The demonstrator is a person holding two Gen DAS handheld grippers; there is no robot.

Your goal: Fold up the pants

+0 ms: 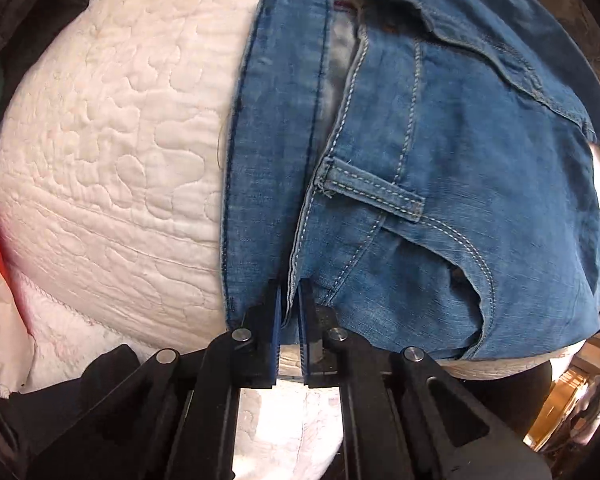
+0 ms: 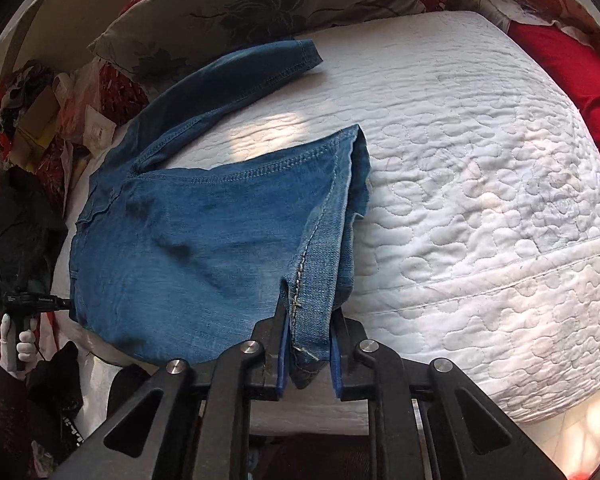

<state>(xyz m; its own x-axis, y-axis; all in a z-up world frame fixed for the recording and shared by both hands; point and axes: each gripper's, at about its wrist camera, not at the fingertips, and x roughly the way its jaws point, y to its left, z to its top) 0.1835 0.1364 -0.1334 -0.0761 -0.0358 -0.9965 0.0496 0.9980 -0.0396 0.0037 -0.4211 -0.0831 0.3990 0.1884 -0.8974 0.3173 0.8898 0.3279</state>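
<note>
Blue jeans (image 1: 440,160) lie on a white quilted mattress (image 1: 120,140). In the left wrist view the waistband with a belt loop (image 1: 370,194) and a pocket runs up from my left gripper (image 1: 290,300), which is shut on the waistband edge. In the right wrist view the jeans (image 2: 180,248) are folded over, with one leg (image 2: 260,72) reaching toward the pillow. My right gripper (image 2: 306,320) is shut on a bunched fold with a stitched seam at the near edge. At the far left of that view the left gripper (image 2: 66,302) is held by a white-gloved hand (image 2: 20,344).
A floral pillow (image 2: 260,4) lies at the head of the mattress (image 2: 460,160), red bedding (image 2: 572,80) at its right. Clothes, bags and boxes (image 2: 40,100) are piled at the left. Dark cloth (image 1: 20,8) sits beyond the mattress corner, and a golden object (image 1: 560,400) is below its edge.
</note>
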